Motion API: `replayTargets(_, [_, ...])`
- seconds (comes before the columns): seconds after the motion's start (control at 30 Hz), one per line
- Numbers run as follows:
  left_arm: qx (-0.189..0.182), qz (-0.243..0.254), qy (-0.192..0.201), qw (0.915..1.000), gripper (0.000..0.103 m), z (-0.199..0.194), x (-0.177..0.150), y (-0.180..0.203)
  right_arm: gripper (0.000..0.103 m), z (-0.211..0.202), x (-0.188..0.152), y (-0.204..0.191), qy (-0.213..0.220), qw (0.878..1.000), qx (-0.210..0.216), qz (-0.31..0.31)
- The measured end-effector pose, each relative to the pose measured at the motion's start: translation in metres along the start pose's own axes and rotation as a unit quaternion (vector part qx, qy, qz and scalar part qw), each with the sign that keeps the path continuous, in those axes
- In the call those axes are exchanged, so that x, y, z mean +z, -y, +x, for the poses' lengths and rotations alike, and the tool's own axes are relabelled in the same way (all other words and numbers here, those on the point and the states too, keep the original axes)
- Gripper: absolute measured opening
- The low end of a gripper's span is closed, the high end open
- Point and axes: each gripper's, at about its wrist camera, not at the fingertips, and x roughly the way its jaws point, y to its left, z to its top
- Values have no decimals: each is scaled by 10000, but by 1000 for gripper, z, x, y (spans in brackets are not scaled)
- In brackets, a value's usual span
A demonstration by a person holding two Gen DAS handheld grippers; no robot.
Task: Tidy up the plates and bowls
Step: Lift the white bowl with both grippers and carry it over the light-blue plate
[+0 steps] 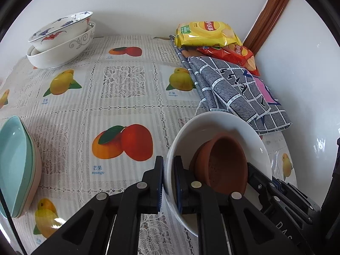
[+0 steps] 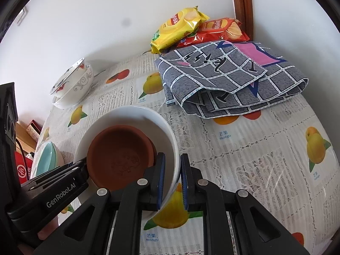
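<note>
A white bowl (image 1: 223, 127) (image 2: 136, 114) with a brown clay dish (image 1: 223, 161) (image 2: 121, 148) inside is held above the fruit-print tablecloth. My left gripper (image 1: 169, 182) is shut on the bowl's left rim. My right gripper (image 2: 172, 180) pinches the bowl's right rim, jaws either side of the wall. Two stacked patterned bowls (image 1: 61, 40) (image 2: 73, 85) stand at the far left by the wall. Stacked light blue plates (image 1: 14, 165) (image 2: 47, 159) lie at the left edge.
A folded grey checked cloth (image 1: 233, 89) (image 2: 229, 78) lies at the right, with yellow (image 1: 206, 33) (image 2: 176, 27) and red (image 1: 233, 55) (image 2: 216, 31) chip bags behind it by the wall. A brown door frame (image 1: 269, 14) stands in the corner.
</note>
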Motion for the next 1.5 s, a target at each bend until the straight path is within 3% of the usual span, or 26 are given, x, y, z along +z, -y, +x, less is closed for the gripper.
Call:
replayTargets(0.63, [-31,70,435,9990,10,-71,-2,-15,14,-60,-3,-41,480,9987,124,-65])
replayTargets(1.5, [-9,-141,647,9978,10,-103,4,-67,12,-67,-1,-103,602,9974,166,-369])
